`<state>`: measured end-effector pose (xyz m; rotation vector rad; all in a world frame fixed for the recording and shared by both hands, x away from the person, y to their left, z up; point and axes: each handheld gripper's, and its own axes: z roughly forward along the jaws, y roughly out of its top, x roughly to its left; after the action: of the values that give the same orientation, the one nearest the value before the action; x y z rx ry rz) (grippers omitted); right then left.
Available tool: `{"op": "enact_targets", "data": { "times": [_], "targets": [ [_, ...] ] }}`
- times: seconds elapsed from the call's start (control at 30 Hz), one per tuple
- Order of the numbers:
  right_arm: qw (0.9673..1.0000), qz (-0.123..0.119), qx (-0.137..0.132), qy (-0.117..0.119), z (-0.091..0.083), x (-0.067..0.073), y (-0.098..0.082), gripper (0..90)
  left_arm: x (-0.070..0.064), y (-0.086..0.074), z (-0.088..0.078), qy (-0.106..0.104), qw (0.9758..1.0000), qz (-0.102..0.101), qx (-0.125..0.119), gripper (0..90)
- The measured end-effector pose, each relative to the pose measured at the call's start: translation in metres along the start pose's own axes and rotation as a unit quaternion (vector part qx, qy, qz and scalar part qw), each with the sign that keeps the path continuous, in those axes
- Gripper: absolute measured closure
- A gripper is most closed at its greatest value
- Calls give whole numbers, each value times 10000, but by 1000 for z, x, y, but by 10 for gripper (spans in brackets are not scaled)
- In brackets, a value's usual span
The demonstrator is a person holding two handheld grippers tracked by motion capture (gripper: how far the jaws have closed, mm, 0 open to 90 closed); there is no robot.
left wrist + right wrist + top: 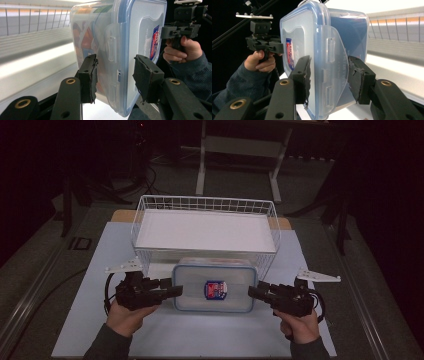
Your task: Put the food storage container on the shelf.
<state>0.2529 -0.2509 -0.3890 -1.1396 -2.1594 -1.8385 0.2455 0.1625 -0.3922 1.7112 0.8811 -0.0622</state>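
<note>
**Op A:** High view first. I've got the plastic container (215, 289) at six o'clock of the wire basket (205, 202), over the table (200, 340). Left tool (176, 290) clamps its nine o'clock end, right tool (252, 291) its three o'clock end, so the load stays level.

**Op B:** Left gripper view?

**Op A:** Padded jaws squeeze across the lid and the base beside the latch flap (111, 46). Translucent walls, blue-rimmed lid (142, 37), rounded corners.

**Op B:** Right gripper view?

**Op A:** Same grip, foam pads either side of the clear latch (332, 52). Smooth plastic, hence the two-ended hold, I judge.
</note>
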Motion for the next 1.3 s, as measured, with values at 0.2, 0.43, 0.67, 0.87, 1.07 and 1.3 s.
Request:
{"op": "enact_targets", "data": {
  "times": [0.2,0.43,0.67,0.87,1.07,1.3],
  "targets": [
    [9998,-129,-116,-9,-3,7,14,549,-6,12,-5,12,9999,72,-100,538],
    [9994,-275,-217,-24,-5,14,32,549,-10,29,-10,43,9997,144,-210,535],
    [9987,-394,-320,-24,-4,20,53,549,-11,50,-16,88,9990,230,-372,532],
    [9981,-457,-423,-24,-1,23,73,549,-11,69,-20,136,9983,295,-489,529],
    [9982,-385,-451,-29,4,18,93,548,-4,87,-18,222,9980,180,-570,525],
    [9994,21,-245,-249,24,-1,107,530,18,104,-6,425,9978,-151,-479,510]
  ]
}}
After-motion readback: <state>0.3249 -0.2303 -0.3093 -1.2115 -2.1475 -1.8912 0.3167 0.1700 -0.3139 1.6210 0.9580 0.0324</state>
